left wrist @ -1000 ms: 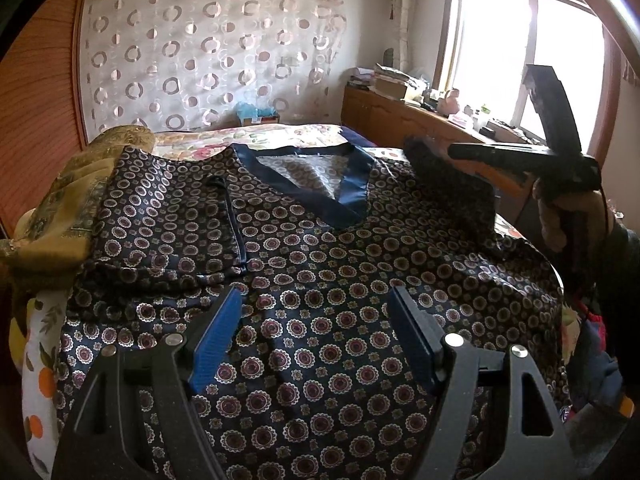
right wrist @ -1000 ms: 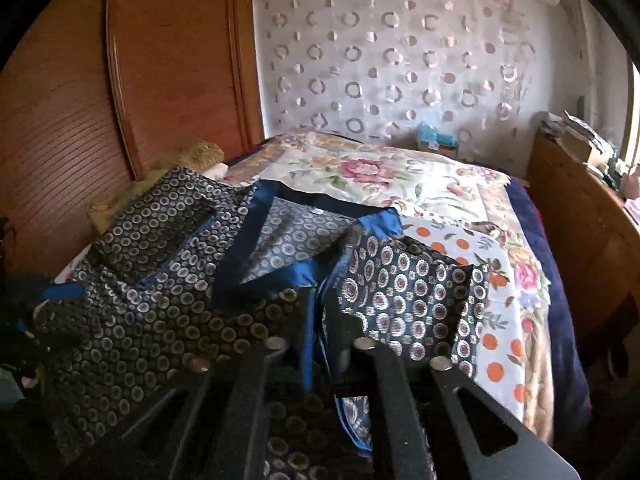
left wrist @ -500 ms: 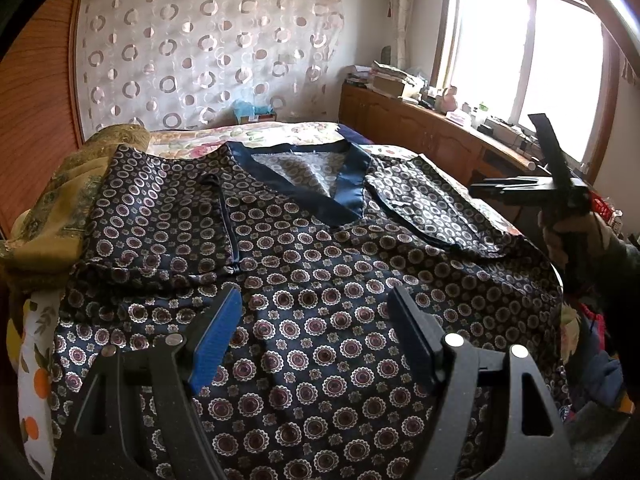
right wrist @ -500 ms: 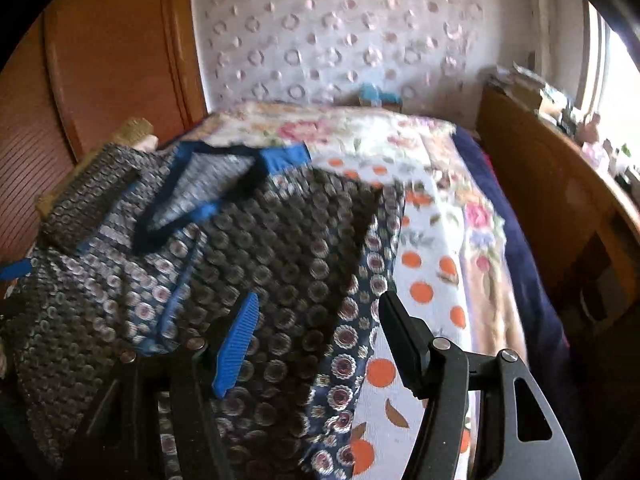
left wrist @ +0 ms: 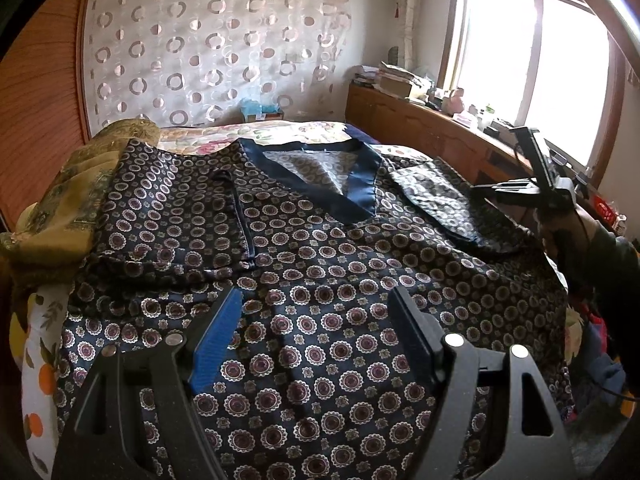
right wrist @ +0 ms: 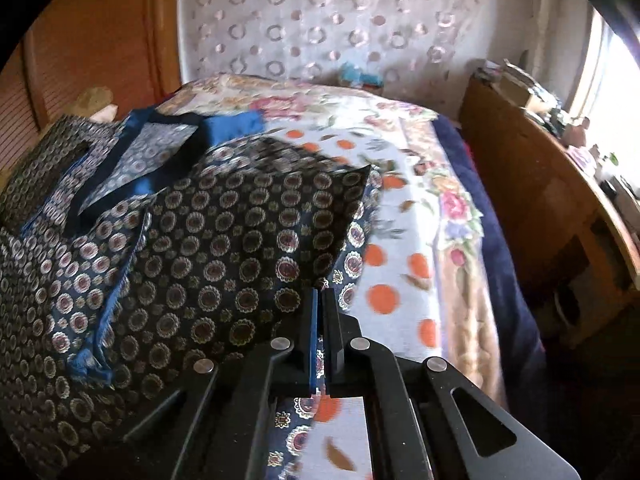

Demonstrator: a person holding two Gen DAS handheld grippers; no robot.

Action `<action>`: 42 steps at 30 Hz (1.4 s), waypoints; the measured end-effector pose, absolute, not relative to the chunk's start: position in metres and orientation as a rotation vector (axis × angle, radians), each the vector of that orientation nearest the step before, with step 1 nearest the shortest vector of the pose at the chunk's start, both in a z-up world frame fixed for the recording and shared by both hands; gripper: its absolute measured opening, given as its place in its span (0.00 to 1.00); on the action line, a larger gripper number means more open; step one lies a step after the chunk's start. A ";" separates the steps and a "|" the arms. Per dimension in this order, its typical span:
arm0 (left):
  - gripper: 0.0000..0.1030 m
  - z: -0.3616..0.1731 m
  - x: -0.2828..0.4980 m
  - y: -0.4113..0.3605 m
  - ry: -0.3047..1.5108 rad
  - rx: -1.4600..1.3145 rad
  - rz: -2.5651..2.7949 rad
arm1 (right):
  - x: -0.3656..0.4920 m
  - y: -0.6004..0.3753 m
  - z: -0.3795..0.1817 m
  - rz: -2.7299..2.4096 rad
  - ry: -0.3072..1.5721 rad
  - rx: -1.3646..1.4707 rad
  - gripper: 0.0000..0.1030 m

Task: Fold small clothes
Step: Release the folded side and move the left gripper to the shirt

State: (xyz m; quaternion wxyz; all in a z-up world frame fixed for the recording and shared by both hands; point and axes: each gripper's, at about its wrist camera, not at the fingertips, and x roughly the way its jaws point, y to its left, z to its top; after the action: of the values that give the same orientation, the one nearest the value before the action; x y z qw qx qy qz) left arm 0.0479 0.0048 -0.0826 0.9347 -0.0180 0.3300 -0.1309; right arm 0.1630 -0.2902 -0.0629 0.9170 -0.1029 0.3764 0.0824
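Note:
A dark navy patterned top (left wrist: 320,280) with a blue V-neck collar (left wrist: 356,196) lies spread on the bed, both sleeves folded inward. My left gripper (left wrist: 316,328) is open and empty, hovering just above the lower body of the top. My right gripper (right wrist: 320,308) has its jaws closed at the edge of the folded right sleeve (right wrist: 256,232); whether cloth is pinched between them I cannot tell. In the left wrist view the right gripper (left wrist: 480,190) is at the top's right side.
The bed has a floral and orange-dotted quilt (right wrist: 408,208). A yellow-brown folded blanket (left wrist: 64,208) lies at the left. A wooden sideboard (left wrist: 424,128) with clutter runs along the right under the window. A wooden panel (right wrist: 100,40) is at left.
My right gripper laid the right sleeve over the top, opened, moved to the sleeve's outer edge and closed again. My left gripper stayed open in place.

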 end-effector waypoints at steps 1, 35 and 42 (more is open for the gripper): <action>0.74 -0.082 0.048 0.006 0.675 -0.038 -0.268 | 0.164 -0.293 -0.062 0.159 0.773 -0.208 0.01; 0.57 -0.058 0.216 0.139 0.781 -0.019 -0.110 | 0.238 -0.323 -0.087 0.253 0.818 -0.108 0.52; 0.52 -0.061 0.257 0.146 0.826 -0.010 -0.112 | 0.239 -0.320 -0.087 0.252 0.819 -0.115 0.55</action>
State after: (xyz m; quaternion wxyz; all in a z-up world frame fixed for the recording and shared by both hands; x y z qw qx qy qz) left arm 0.2575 0.1457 -0.0607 0.9143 -0.0047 0.4014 -0.0545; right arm 0.2386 -0.3196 -0.0874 0.9080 -0.0557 0.3969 0.1222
